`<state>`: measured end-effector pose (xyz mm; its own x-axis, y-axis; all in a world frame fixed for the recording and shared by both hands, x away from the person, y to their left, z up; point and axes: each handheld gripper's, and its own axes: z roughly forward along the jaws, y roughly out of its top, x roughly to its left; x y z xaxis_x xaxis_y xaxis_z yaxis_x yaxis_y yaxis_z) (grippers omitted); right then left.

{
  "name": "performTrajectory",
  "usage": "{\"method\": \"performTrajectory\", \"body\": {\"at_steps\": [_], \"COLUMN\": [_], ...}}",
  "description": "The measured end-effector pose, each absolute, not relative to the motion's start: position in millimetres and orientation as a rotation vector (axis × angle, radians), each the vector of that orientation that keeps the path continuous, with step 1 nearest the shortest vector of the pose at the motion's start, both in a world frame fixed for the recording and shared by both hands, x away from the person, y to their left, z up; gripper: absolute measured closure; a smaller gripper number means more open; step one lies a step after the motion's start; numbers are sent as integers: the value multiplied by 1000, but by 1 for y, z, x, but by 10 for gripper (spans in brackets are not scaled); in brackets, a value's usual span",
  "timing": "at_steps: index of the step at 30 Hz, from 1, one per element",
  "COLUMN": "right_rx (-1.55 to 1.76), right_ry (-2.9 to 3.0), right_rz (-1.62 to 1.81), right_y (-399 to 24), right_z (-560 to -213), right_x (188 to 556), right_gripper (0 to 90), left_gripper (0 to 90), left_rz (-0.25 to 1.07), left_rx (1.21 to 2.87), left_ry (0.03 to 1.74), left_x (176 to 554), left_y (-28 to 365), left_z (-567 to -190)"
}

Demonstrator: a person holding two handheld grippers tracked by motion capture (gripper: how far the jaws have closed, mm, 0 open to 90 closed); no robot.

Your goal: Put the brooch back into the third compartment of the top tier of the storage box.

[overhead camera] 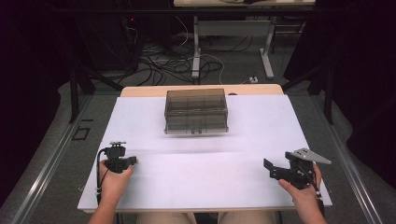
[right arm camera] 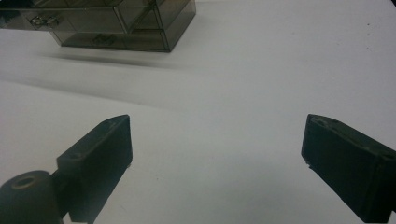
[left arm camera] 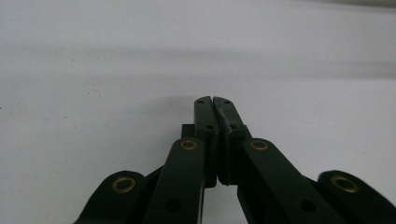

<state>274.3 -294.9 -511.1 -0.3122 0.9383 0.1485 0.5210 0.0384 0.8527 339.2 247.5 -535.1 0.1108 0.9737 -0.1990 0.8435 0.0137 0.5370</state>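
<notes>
A smoky see-through drawer box (overhead camera: 196, 111) stands at the far middle of the white table top (overhead camera: 205, 182); its front has small drawers with handles, and it also appears in the right gripper view as the drawer box (right arm camera: 112, 23) at the upper left. My left gripper (overhead camera: 134, 160) rests low at the near left, pointing right, with its jaws pressed together on nothing (left arm camera: 213, 100). At the near right, my right gripper (overhead camera: 269, 169) points left toward the table's middle, jaws wide apart and empty (right arm camera: 217, 126). Both grippers are well short of the box.
A wooden table edge (overhead camera: 201, 89) shows behind the white sheet. Beyond it are a desk frame's legs (overhead camera: 196, 51) and loose cables (overhead camera: 163, 65) on the floor. Metal rails (overhead camera: 51, 163) run along both sides of the table.
</notes>
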Motion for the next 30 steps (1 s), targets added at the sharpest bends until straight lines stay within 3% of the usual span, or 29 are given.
{"method": "performTrajectory", "body": {"at_steps": [30], "right_rx": [1469], "right_ry": [1847], "right_rz": [1218], "right_y": [-296], "right_z": [-511], "right_x": [275], "right_gripper": [84], "left_gripper": [900], "left_rz": [300], "left_rx": [1783], "left_ry": [1701], "left_x": [329], "left_y": [252], "left_z": [-526]}}
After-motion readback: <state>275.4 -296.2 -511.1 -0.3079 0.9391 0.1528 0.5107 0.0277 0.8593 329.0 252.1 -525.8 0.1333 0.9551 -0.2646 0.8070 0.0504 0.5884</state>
